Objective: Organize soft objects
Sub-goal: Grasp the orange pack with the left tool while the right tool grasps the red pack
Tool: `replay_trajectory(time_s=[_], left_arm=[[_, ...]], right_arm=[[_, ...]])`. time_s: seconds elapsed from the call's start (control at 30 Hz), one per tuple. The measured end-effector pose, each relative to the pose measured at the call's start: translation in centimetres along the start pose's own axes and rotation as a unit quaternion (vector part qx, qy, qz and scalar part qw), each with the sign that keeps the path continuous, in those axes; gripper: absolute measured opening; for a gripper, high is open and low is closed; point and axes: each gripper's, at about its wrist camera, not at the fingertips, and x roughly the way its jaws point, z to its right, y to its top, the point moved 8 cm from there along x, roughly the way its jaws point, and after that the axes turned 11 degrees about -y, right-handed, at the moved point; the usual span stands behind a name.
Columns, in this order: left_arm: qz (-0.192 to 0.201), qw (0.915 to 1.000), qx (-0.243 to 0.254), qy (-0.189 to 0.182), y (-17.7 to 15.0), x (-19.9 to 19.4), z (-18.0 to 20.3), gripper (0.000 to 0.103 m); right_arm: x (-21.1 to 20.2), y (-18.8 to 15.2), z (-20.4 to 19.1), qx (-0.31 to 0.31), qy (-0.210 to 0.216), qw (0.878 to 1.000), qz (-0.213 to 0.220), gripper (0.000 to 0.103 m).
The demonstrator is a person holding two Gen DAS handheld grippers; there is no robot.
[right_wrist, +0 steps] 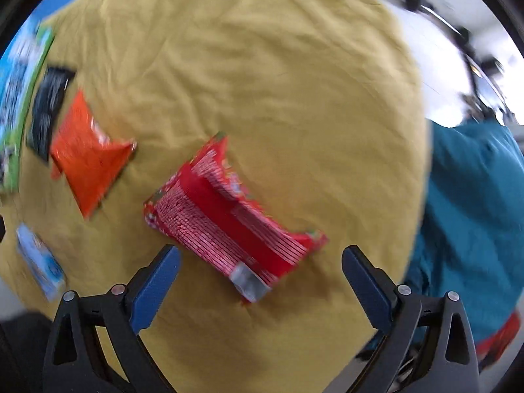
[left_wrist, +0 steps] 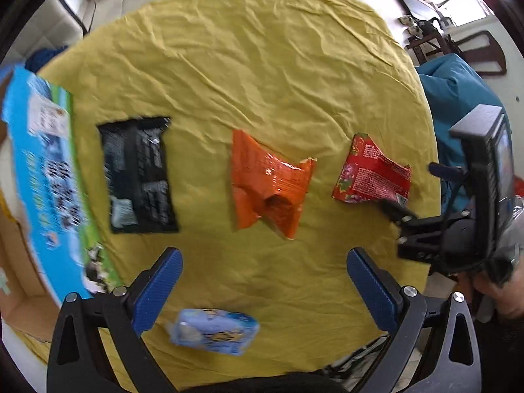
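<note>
On the yellow cloth (left_wrist: pixel 262 65) lie a black packet (left_wrist: pixel 139 177), an orange packet (left_wrist: pixel 270 185), a red packet (left_wrist: pixel 371 172) and a light blue tissue pack (left_wrist: pixel 214 330). My left gripper (left_wrist: pixel 263 281) is open and empty above the cloth, with the blue pack just below its fingers. My right gripper (right_wrist: pixel 260 278) is open and empty, with the red packet (right_wrist: pixel 226 219) lying just ahead between its fingers. It also shows in the left wrist view (left_wrist: pixel 393 209), touching the red packet's near corner. The right view also shows the orange packet (right_wrist: pixel 88 157), black packet (right_wrist: pixel 47 108) and blue pack (right_wrist: pixel 41 262).
A cardboard box with a blue and green printed flap (left_wrist: pixel 46 177) stands at the cloth's left edge, also in the right view (right_wrist: pixel 16 98). A teal cloth (right_wrist: pixel 471 216) lies off the right edge. Chairs (left_wrist: pixel 458 49) stand at the far right.
</note>
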Motion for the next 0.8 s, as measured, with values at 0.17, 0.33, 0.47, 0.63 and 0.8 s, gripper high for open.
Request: replay_trajectory(time_s=[0.17,0.33,0.47,0.63,0.8], left_arm=[[-0.023,0.9982,-0.047,-0.03,-0.1,2.2,0.4,0.103],[-0.022,0.9889,-0.124,-0.079,0.4,3.2,0.4,0.103],[-0.019,0.9671,-0.217,-0.131,1.6,4.5,0.0,0.102],[-0.004,0.9562,-0.267,-0.12,3.3,6.0,-1.1,0.09],[-0.008,0.9773,-0.206,-0.048,4.1,6.8,-0.9,0.066]], right_arm=[[2.3,-0.3,0.4,0.027,0.005,0.999,-0.03,0.069],[3.3,-3.2,3.4,0.25,0.104,0.958,-0.097,0.04],[3.2,-4.0,3.6,0.267,0.139,0.949,-0.094,0.041],[1.6,-4.1,4.7,0.215,0.116,0.967,-0.071,0.041],[0.2,-2.7,6.7,0.165,0.066,0.983,-0.039,0.044]])
